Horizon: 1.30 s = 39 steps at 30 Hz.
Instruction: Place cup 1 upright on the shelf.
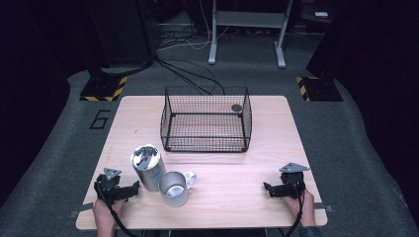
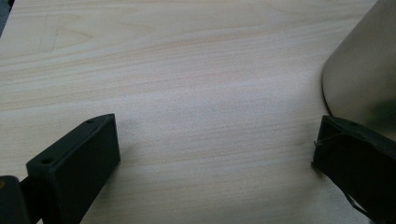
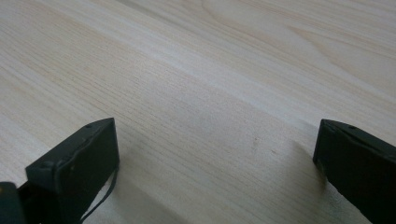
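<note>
Both tongs, left [image 1: 132,188] and right [image 1: 267,187], gape wide, holding nothing, low in frame. Desk [image 1: 257,163]: wire basket [image 1: 206,119] centre; canister [image 1: 147,168] and steel mug [image 1: 174,188] lower left, beside left tongs. Nothing grasped yet; work appears unstarted.

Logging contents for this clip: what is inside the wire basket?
The wire basket holds one small dark round object at its far right corner; otherwise bare table shows through the mesh. Nothing is covered.
</note>
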### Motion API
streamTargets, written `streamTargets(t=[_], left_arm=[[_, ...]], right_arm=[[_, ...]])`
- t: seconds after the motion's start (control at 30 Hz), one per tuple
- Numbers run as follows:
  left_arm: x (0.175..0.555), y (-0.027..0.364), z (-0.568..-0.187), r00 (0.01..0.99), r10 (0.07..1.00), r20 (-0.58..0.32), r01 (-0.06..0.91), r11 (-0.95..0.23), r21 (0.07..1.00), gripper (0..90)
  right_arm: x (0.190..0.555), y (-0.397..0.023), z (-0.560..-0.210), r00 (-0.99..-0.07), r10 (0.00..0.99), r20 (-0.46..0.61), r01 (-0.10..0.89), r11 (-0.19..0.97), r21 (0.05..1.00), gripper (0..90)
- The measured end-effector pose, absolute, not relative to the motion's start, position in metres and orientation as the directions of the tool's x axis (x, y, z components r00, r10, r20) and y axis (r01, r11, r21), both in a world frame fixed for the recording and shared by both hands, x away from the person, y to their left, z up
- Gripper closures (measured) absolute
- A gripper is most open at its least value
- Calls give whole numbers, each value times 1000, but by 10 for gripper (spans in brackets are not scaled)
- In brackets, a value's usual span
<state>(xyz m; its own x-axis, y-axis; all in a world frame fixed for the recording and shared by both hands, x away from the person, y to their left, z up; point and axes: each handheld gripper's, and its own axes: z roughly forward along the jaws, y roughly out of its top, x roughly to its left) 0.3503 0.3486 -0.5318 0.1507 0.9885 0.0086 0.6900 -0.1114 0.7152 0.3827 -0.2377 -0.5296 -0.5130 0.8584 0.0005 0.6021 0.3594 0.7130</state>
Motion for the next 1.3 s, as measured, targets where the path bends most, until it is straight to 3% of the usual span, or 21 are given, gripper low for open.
streamTargets(t=[0.43, 0.7, 0.8, 1.0, 1.3], left_arm=[[351, 348, -532, 145, 989, 6, 693, -106, 713, 2], [347, 355, -532, 192, 981, 7, 681, -138, 720, 0], [346, 357, -531, 185, 982, -40, 676, -98, 730, 1], [341, 360, -520, 212, 974, -78, 644, -79, 761, 1], [329, 353, -494, 274, 960, -67, 602, -116, 790, 1]], right_arm=[[383, -238, -530, -516, 857, 2, 600, 359, 715, 0], [384, -238, -529, -527, 850, 1, 596, 368, 714, 0], [384, -238, -530, -525, 851, 0, 595, 367, 715, 0], [384, -238, -530, -524, 852, 0, 592, 364, 719, 0], [384, -238, -530, -524, 852, -1, 592, 364, 719, 1]])
